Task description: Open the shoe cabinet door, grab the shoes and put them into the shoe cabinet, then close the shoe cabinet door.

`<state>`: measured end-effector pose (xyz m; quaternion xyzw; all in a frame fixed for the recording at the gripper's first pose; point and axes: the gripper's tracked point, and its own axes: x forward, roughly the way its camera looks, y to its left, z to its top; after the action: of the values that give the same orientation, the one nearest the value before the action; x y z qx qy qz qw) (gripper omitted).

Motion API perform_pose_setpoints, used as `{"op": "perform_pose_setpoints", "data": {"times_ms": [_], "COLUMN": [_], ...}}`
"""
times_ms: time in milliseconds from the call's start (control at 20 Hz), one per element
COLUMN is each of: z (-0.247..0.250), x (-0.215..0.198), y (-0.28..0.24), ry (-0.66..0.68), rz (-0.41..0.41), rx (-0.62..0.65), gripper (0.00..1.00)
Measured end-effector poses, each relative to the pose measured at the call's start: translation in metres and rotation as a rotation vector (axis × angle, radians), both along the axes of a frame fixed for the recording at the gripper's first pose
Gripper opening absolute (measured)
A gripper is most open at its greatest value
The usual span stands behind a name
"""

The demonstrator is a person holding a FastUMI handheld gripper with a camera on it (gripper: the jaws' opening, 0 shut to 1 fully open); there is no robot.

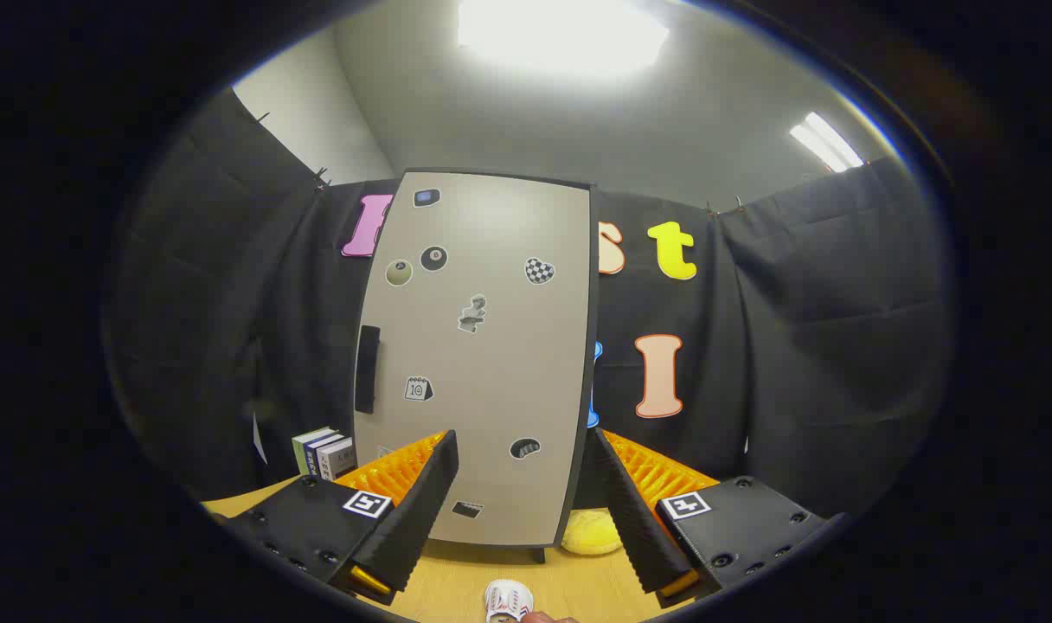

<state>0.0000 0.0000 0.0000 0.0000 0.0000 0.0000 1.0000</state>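
Note:
The shoe cabinet (483, 346) stands upright on the wooden table just beyond my fingers, its pale door shut and covered with small stickers. A dark handle (368, 368) runs down the door's left edge. My gripper (526, 497) is open, with the door's lower part seen between the fingers and nothing held. A small white shoe (508, 600) lies on the table below and between the fingers, partly cut off.
A yellow rounded object (592, 530) rests on the table at the cabinet's lower right corner. A few small boxes (324, 452) stand left of the cabinet. Black cloth walls close in behind and on both sides.

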Motion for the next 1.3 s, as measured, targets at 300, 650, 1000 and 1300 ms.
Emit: {"op": "perform_pose_setpoints", "data": {"times_ms": [300,650,1000,1300], "z": [-0.005,-0.015,-0.009,0.001], "x": [0.004,0.008,0.012,0.03], "y": [-0.006,-0.007,-0.004,0.014], "ry": [0.029,0.068,0.069,0.069], "rz": [-0.026,-0.042,-0.037,-0.003], "rx": [0.031,0.054,0.046,0.033], "gripper": [0.97,0.97,0.97,0.97]}}
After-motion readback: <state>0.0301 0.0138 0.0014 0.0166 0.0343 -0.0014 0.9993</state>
